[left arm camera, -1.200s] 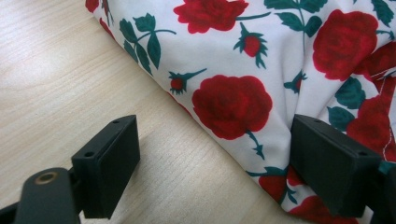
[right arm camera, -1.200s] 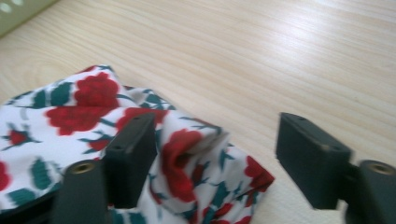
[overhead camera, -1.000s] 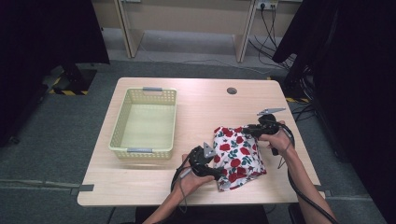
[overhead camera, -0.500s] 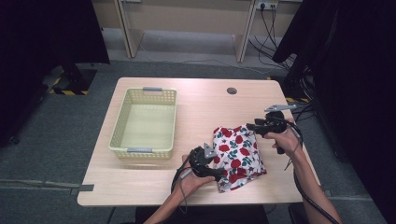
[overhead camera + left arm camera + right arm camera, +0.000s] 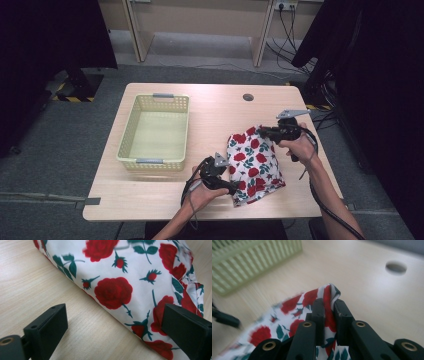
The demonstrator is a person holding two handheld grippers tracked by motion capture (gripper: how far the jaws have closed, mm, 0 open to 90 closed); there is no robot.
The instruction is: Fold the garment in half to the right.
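Bare table [image 5: 215, 115] beyond cloth [image 5: 255, 167] edge

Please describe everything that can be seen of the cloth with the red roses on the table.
The rose cloth is thin white fabric printed with red roses and green leaves. It lies crumpled and roughly folded on the right half of the wooden table, apart from the basket. The right gripper is shut on a fold at its far edge and lifts it into a peak. The left gripper stands open at its near edge, one jaw over the cloth, the other over bare wood.
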